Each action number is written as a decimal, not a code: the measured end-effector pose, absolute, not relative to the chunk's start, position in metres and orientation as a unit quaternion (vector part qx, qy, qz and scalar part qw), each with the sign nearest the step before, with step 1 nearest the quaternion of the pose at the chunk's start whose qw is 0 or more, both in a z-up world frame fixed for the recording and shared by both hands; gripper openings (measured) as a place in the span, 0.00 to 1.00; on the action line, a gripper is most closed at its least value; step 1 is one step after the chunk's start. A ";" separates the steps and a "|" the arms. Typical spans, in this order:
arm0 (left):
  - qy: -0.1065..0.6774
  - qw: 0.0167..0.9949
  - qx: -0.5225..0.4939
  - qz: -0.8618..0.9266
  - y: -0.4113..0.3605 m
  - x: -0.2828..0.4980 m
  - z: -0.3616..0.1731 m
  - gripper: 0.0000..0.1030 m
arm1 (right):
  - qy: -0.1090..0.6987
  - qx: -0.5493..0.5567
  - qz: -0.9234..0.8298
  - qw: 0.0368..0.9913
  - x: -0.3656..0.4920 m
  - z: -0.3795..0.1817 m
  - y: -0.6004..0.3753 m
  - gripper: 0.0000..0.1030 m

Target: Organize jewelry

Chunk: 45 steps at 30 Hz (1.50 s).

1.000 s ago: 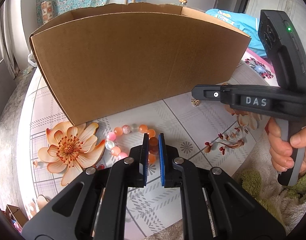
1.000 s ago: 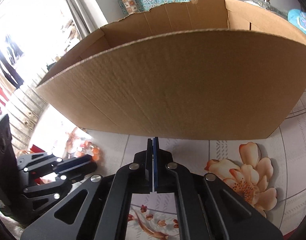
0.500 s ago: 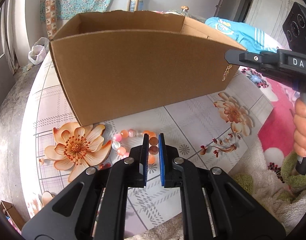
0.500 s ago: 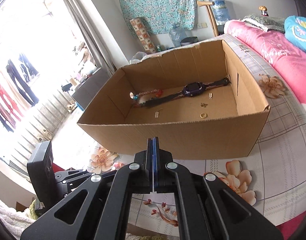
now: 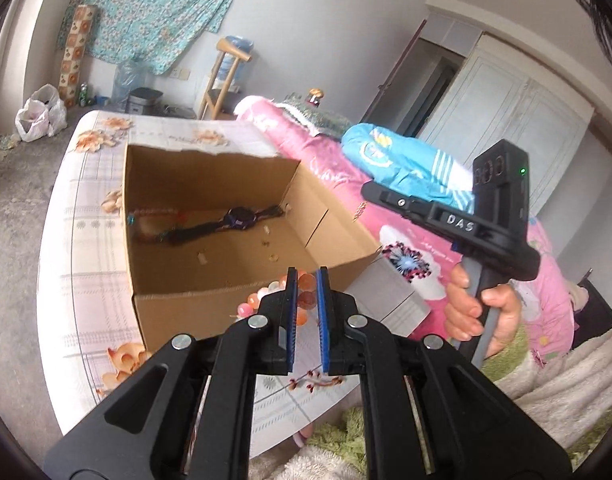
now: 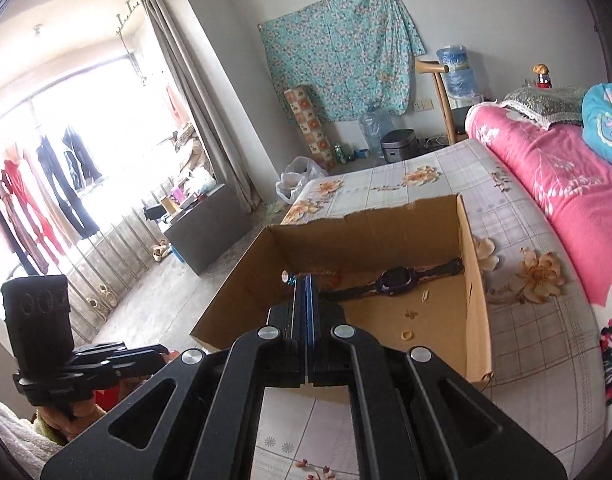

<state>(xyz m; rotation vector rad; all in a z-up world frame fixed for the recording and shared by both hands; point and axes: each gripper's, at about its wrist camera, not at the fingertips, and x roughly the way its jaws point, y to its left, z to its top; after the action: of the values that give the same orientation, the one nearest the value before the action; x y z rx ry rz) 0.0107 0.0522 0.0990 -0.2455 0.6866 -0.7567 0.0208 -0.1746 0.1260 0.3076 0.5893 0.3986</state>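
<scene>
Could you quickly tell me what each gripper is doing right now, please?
Left gripper: closed on the orange bead bracelet, lifted in front of the cardboard box.
Right gripper: fully closed, holding nothing.

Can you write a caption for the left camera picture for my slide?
Left tongs lift an orange bead bracelet above the cardboard box, where a watch already lies.

Left gripper pads narrowly apart, right gripper pressed shut, both angled downward, each hand-held
</scene>
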 end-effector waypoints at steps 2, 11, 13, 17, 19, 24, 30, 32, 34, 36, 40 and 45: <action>0.312 0.873 -0.102 -0.361 0.046 0.020 0.112 0.08 | 0.280 0.147 0.188 0.930 0.025 0.131 -0.181 0.00; 0.412 0.861 -0.025 -0.298 0.015 0.103 0.080 0.08 | 0.286 0.153 0.164 0.932 0.043 0.121 -0.205 0.00; 0.444 0.850 -0.008 -0.282 0.013 0.119 0.062 0.08 | 0.288 0.151 0.161 0.932 0.045 0.116 -0.207 0.00; 0.496 0.825 0.017 -0.269 0.006 0.140 0.037 0.08 | 0.292 0.163 0.167 0.928 0.048 0.106 -0.213 0.00; 0.519 0.815 0.036 -0.255 0.001 0.148 0.027 0.08 | 0.295 0.167 0.168 0.926 0.050 0.102 -0.216 0.00; 0.540 0.809 0.053 -0.227 0.000 0.157 0.018 0.10 | 0.306 0.176 0.165 0.921 0.060 0.094 -0.226 0.00; 0.502 0.835 0.035 -0.223 0.011 0.154 0.038 0.18 | 0.325 0.183 0.171 0.912 0.074 0.093 -0.227 0.00; 0.482 0.846 0.020 -0.228 0.018 0.150 0.047 0.19 | 0.340 0.183 0.179 0.905 0.085 0.093 -0.222 0.01; 0.457 0.860 0.002 -0.229 0.027 0.143 0.058 0.24 | 0.360 0.184 0.189 0.895 0.096 0.091 -0.216 0.00; 0.432 0.873 -0.016 -0.226 0.036 0.135 0.068 0.27 | 0.393 0.184 0.205 0.877 0.112 0.087 -0.205 0.00; 0.398 0.891 -0.047 -0.214 0.054 0.120 0.079 0.36 | 0.458 0.185 0.227 0.839 0.141 0.069 -0.182 0.01; 0.388 0.898 -0.068 -0.196 0.069 0.106 0.079 0.50 | 0.498 0.159 0.222 0.823 0.162 0.055 -0.160 0.02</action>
<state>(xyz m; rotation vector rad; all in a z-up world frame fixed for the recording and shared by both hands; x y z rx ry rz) 0.1059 0.0693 0.0792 -0.1407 0.8046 -0.4060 0.1619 -0.1603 0.0549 0.3388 1.0597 0.4718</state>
